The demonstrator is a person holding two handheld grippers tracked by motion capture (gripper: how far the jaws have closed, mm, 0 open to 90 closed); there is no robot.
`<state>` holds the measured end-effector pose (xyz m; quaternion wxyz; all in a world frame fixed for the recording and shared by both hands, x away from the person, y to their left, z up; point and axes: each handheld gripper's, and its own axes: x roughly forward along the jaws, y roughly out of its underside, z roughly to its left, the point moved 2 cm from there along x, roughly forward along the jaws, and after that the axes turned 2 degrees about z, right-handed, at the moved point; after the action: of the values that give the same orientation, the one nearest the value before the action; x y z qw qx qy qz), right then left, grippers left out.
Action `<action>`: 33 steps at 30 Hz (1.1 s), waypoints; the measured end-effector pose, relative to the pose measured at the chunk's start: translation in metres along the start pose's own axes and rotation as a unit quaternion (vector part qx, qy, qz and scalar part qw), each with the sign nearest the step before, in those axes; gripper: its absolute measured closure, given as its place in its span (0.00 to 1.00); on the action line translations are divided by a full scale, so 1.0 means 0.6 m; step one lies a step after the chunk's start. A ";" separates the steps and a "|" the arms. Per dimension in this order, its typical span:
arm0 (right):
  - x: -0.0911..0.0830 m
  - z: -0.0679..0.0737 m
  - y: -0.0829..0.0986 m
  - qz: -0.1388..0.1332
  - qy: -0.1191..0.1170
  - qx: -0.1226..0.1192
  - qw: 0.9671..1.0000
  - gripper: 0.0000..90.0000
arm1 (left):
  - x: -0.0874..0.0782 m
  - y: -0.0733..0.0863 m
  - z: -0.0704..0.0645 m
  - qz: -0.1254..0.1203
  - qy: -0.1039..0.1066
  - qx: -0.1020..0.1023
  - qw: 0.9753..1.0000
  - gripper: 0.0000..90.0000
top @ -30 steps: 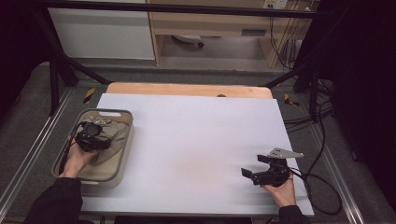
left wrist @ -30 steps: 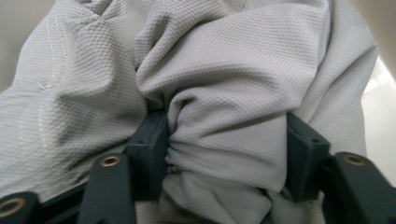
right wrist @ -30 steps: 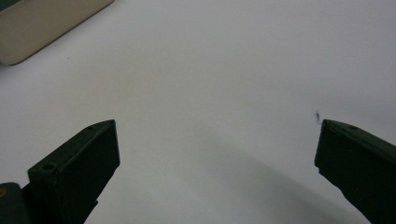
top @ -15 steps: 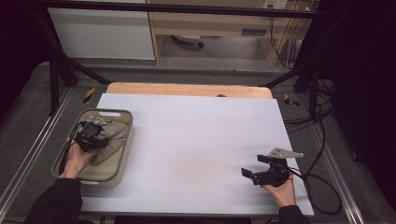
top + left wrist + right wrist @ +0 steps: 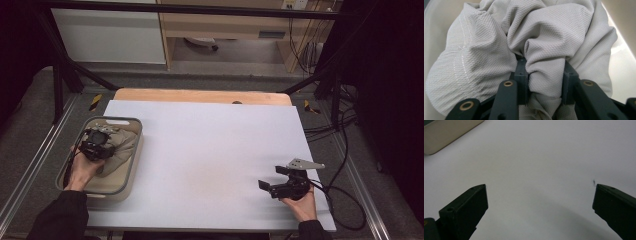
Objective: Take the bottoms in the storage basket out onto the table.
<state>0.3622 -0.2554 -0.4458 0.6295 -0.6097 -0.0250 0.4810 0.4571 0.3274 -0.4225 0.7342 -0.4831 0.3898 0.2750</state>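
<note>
A crumpled light grey cloth (image 5: 119, 141) lies in a beige tub (image 5: 125, 176) at the table's left edge. My left gripper (image 5: 97, 143) is down inside the tub. In the left gripper view a thick fold of the cloth (image 5: 546, 72) is pinched between my two jaws, so the left gripper (image 5: 545, 82) is shut on it. My right gripper (image 5: 272, 184) rests near the table's front right corner, jaws spread wide over bare white tabletop (image 5: 536, 170), with nothing between the fingers (image 5: 469, 205).
The white table sheet (image 5: 210, 145) covers a wooden top whose far edge (image 5: 200, 95) shows. A corner of the beige tub (image 5: 446, 135) appears in the right gripper view. Black cables (image 5: 340, 190) trail off the right side. Metal frame rails (image 5: 30, 165) border the table.
My left gripper has shifted slightly within the tub, sinking into the cloth. The right gripper has stayed in place.
</note>
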 end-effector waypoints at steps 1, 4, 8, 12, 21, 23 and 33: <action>0.000 0.000 0.000 0.000 0.000 0.000 1.000 0.01 | -0.001 0.000 0.000 0.000 0.000 -0.001 1.000 0.73; 0.000 0.000 0.000 0.000 0.000 -0.001 1.000 0.01 | -0.002 0.000 0.001 -0.004 0.000 -0.007 1.000 0.74; 0.000 0.000 0.000 0.000 0.001 0.000 1.000 0.01 | -0.004 0.000 0.002 -0.006 0.001 -0.013 1.000 0.74; 0.000 0.000 0.000 0.001 0.001 0.000 1.000 0.01 | -0.004 0.000 0.002 -0.007 0.001 -0.014 1.000 0.74; 0.000 0.000 0.000 0.000 0.000 0.001 1.000 0.01 | -0.008 -0.001 0.003 -0.013 0.000 -0.022 1.000 0.76; 0.000 -0.001 0.000 0.000 0.001 -0.001 1.000 0.01 | -0.010 -0.001 0.003 -0.018 0.000 -0.024 1.000 0.76; 0.000 -0.001 0.000 0.000 0.001 0.001 1.000 0.01 | -0.022 -0.001 0.007 -0.039 0.006 -0.038 0.998 0.77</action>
<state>0.3624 -0.2557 -0.4458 0.6298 -0.6098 -0.0242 0.4805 0.4516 0.3307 -0.4106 0.7234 -0.5271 0.3640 0.2577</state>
